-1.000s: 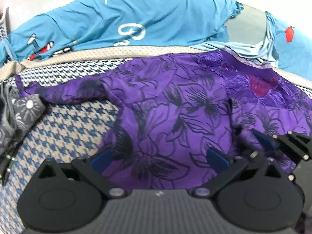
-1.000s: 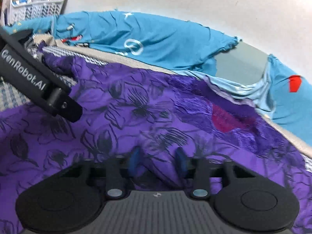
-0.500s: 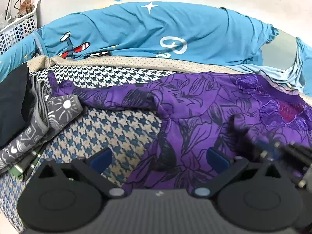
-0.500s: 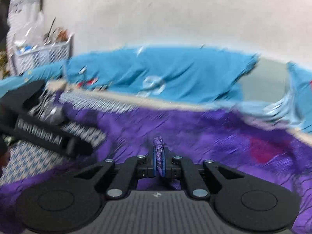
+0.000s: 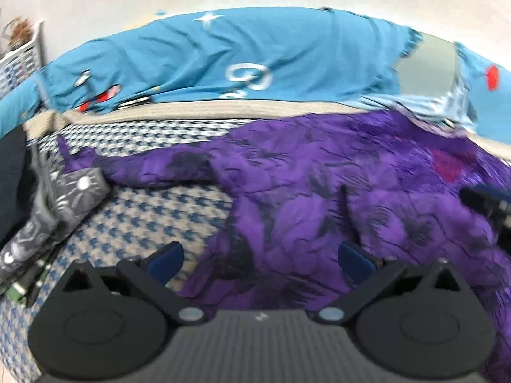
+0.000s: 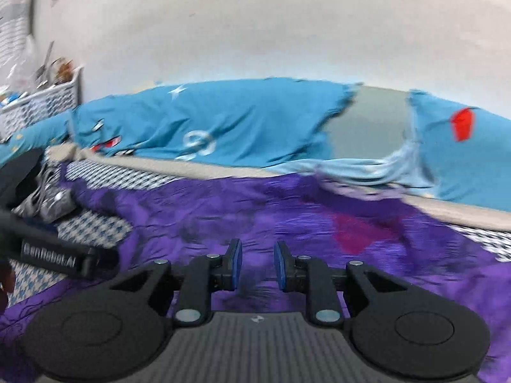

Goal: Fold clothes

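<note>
Right tongs (image 6: 257, 265) opening, released the purple garment (image 6: 287, 210).

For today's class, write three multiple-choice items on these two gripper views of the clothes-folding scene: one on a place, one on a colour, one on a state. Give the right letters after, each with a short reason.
1. Where does the white basket stand?
A. at the far left, by the wall
B. on the purple garment
C. at the far right

2. What colour is the flower-patterned garment spread on the houndstooth cover?
A. blue
B. purple
C. grey

3. How does the right gripper stand?
A. clamped on a grey cloth
B. with a gap between its fingers and no cloth pinched
C. gripping the basket

Answers:
1 A: in the right wrist view the basket sits at the left edge against the wall.
2 B: its cloth is purple with dark flower outlines.
3 B: its blue fingers are parting, and only the garment lying below shows through the gap.
</note>
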Demonstrator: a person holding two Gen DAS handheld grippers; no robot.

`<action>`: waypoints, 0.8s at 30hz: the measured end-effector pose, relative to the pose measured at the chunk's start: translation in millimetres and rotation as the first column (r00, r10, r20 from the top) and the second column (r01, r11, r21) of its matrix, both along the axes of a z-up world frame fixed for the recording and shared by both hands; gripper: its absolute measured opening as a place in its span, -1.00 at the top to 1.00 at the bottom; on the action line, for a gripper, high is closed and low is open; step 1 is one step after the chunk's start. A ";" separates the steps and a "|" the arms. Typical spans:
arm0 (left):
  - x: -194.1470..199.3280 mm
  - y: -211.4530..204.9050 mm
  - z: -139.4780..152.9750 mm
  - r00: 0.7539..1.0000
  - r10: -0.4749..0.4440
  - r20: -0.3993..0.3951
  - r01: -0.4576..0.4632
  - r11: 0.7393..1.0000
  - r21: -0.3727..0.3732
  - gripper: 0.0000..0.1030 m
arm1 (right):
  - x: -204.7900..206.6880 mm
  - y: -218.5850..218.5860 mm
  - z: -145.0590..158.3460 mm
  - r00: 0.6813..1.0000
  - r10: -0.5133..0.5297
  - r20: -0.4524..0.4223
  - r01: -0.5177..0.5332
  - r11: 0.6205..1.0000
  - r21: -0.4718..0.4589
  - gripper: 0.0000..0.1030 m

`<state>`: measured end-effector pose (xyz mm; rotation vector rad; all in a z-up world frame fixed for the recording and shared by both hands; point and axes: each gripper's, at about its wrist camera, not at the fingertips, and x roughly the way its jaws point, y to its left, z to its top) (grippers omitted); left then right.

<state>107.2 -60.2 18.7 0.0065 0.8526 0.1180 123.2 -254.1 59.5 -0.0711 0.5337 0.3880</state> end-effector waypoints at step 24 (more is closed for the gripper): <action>12.4 -62.5 -38.0 0.990 -0.134 -0.050 0.136 0.989 0.050 -1.00 | 11.6 -196.0 3.7 0.904 -0.407 -0.127 0.416 0.908 0.048 0.58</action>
